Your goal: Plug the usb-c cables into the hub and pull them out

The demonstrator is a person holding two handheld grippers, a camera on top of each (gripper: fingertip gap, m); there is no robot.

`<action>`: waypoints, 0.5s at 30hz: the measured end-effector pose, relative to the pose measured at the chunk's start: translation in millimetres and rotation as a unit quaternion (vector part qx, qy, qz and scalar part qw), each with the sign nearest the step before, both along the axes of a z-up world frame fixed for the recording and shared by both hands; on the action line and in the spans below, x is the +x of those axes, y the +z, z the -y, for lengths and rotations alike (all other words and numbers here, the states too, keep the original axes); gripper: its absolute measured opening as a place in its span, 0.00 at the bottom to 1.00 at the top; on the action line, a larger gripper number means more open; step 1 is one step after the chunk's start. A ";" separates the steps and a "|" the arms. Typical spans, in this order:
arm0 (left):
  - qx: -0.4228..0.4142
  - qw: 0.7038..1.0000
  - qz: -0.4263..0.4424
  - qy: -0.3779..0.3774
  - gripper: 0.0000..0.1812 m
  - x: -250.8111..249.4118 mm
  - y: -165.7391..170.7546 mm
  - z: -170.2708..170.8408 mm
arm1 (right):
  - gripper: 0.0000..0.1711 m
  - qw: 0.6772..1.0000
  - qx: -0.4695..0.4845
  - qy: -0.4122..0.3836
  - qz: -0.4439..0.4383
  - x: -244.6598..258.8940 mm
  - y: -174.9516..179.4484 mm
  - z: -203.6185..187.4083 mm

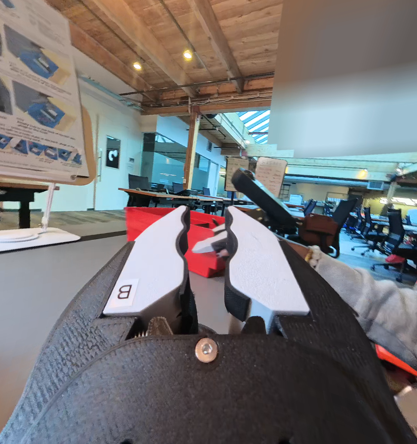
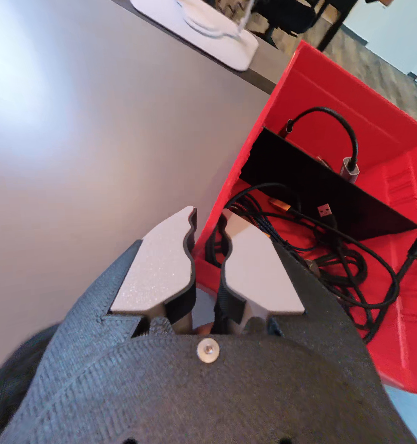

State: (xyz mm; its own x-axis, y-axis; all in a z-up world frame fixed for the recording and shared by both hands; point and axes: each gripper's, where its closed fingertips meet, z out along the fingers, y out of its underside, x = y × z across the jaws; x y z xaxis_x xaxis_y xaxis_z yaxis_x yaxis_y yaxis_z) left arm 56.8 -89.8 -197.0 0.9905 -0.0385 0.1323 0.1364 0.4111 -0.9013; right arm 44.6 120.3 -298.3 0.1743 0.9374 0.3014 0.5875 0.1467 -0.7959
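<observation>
Hovering with fingers parted and empty, the right gripper (image 2: pixel 208 230) sits at the near corner of the red tray (image 2: pixel 394 336) — tangled cables (image 2: pixel 346 259) just ahead-right, the grey hub (image 2: pixel 349 169) beyond a black divider (image 2: pixel 322 192). Left gripper (image 1: pixel 207 223) is likewise apart, empty, short of the tray.

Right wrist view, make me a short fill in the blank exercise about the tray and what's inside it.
1. The tray holding the cables is coloured ____.
2. A flat ____ divider splits the tray into two compartments.
3. The grey hub lies in the compartment ____ from the right gripper.
4. The tangle of cables lies in the compartment ____ to that gripper.

Missing words: red; black; farther; nearer
</observation>
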 end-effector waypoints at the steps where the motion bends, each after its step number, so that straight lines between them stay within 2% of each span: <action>1: -0.003 1.000 -0.011 -0.013 0.16 6.0 1.4 1.9 | 0.09 1.000 -0.006 0.006 -0.009 -7.0 0.2 9.5; 4: -0.005 0.997 -0.059 -0.044 0.19 19.6 17.8 17.2 | 0.07 0.999 -0.017 0.026 -0.029 -26.2 0.8 39.5; 7: 0.017 0.994 -0.103 -0.007 0.19 11.2 50.6 54.4 | 0.07 0.998 -0.016 0.059 -0.036 -43.4 1.3 74.4; 8: 0.020 0.992 -0.117 0.030 0.19 0.9 60.7 71.3 | 0.07 0.997 -0.011 0.072 -0.033 -48.4 1.4 86.5; 10: 0.013 0.980 -0.125 0.152 0.19 -36.7 75.5 113.5 | 0.07 0.994 0.002 0.101 -0.031 -58.2 1.5 111.7; 12: -0.002 0.951 -0.107 0.289 0.19 -79.7 79.6 167.2 | 0.08 0.991 0.011 0.128 -0.029 -66.9 1.7 136.7; 15: 0.006 0.912 -0.073 0.404 0.18 -111.3 81.1 240.8 | 0.08 0.985 0.020 0.168 -0.020 -78.5 1.7 174.3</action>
State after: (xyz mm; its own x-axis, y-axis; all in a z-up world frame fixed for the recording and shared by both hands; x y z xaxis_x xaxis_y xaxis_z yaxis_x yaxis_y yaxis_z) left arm -54.6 -330.7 -115.9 0.7033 0.7109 0.0010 -0.3363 0.3340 -0.8806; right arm -33.9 -54.0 -296.6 -0.1308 0.9315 0.3393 0.4682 0.3597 -0.8071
